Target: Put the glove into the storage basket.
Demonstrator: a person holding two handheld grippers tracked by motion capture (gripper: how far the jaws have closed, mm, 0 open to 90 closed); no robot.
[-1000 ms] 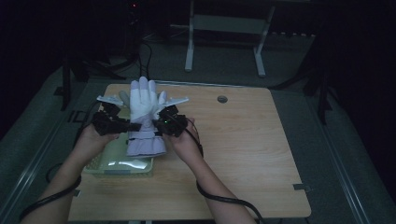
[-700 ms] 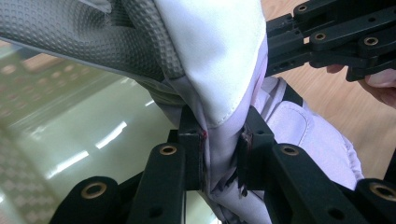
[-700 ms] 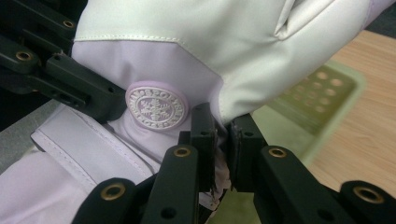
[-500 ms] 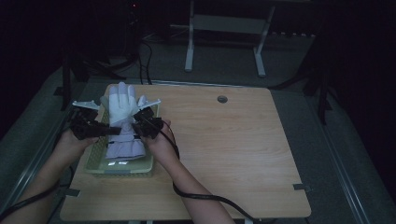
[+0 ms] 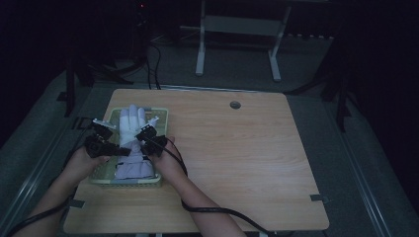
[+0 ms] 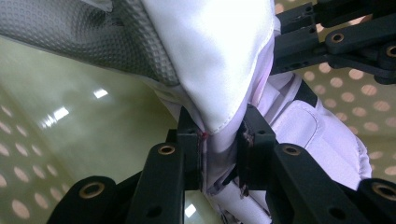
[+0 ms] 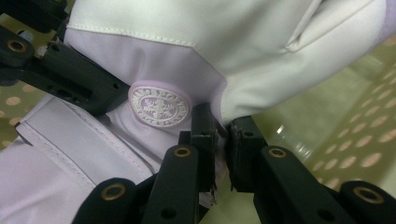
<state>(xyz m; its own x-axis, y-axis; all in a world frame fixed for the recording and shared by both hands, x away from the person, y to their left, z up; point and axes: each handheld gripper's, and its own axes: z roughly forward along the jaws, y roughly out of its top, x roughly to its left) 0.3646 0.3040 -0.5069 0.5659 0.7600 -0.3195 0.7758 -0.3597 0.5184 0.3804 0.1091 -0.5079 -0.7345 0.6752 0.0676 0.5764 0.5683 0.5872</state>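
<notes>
In the left gripper view the left tool (image 6: pixel 219 140) has its two black jaws drawn nearly together at the lower centre of the frame, pinching a fold of the white and pale lilac glove (image 6: pixel 219 56); the cloth bunches between the pads and a stitched white hem hangs just above them. The right gripper view shows the right tool (image 7: pixel 222 144) likewise closed to a narrow gap on the glove (image 7: pixel 196 51), its jaws gripping the fabric just right of a round, raised lilac badge (image 7: pixel 159 103) with an embossed pattern. The glove is smooth, satin-like cloth in white panels over lilac ones, with neat seams, a padded strap toward the lower part of each gripper view, and a grey, finely dimpled patch at the upper left of the left gripper view. In the high view, at the left of the frame, both tools, left (image 5: pixel 101 140) and right (image 5: pixel 148 138), meet at the glove's (image 5: pixel 132 143) middle, one on each side, with its fingers pointing to the far edge. It lies over a pale yellow-green basket (image 5: pixel 163 116), whose glossy walls are perforated with round holes. The basket sits on the left part of the wooden table (image 5: pixel 247 158).
</notes>
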